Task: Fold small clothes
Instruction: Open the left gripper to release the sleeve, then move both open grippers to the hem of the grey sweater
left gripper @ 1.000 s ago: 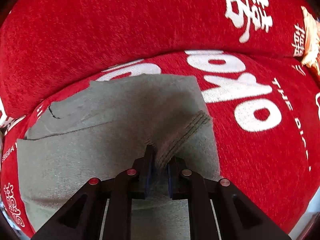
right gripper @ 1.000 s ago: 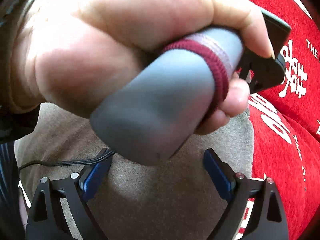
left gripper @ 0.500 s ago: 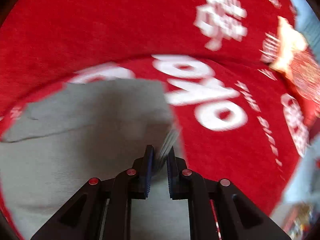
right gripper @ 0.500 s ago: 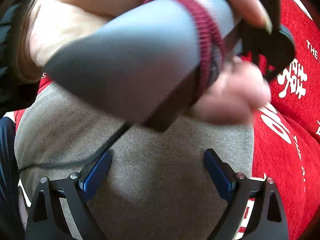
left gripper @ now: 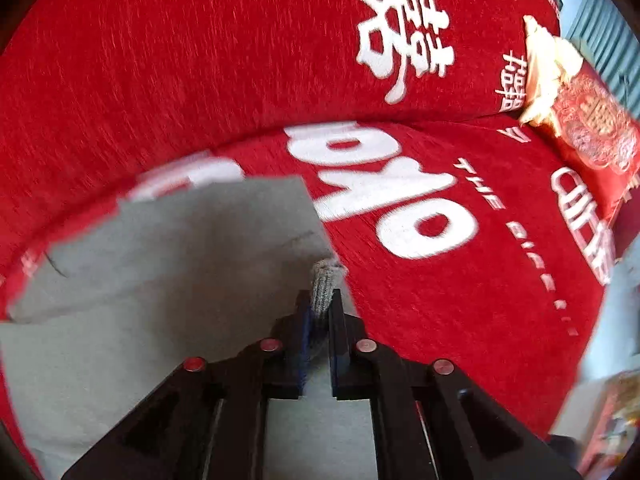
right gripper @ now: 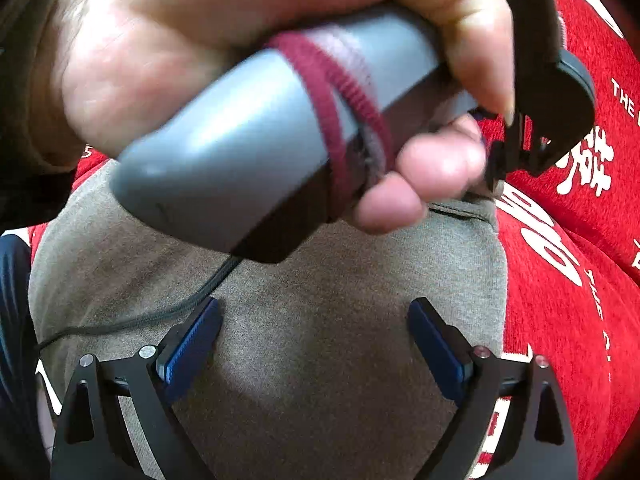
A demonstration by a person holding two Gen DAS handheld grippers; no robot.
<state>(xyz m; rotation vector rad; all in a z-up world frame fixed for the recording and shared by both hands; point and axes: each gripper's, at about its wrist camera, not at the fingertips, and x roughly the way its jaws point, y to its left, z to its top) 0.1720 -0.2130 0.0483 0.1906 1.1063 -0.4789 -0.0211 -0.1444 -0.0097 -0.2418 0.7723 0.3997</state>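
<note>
A grey garment lies flat on a red cover, folded over at its far left. Its ribbed cuff stands up between the tips of my left gripper, whose jaws are opening; the pads still touch the cuff on both sides. In the right wrist view the same garment fills the lower middle. My right gripper hovers over it, open wide, with nothing between its fingers. A hand holding the left gripper's grey handle blocks the upper part of that view.
The red cover with white lettering spreads all around and rises into a back cushion. A red patterned packet lies at the far right. A black cable trails across the garment. Dark blue cloth shows at the left edge.
The left gripper has risen and tilted with the cuff between its tips, so the cuff now stands more upright. The hand and handle shifted in the right view. The right gripper kept still.
</note>
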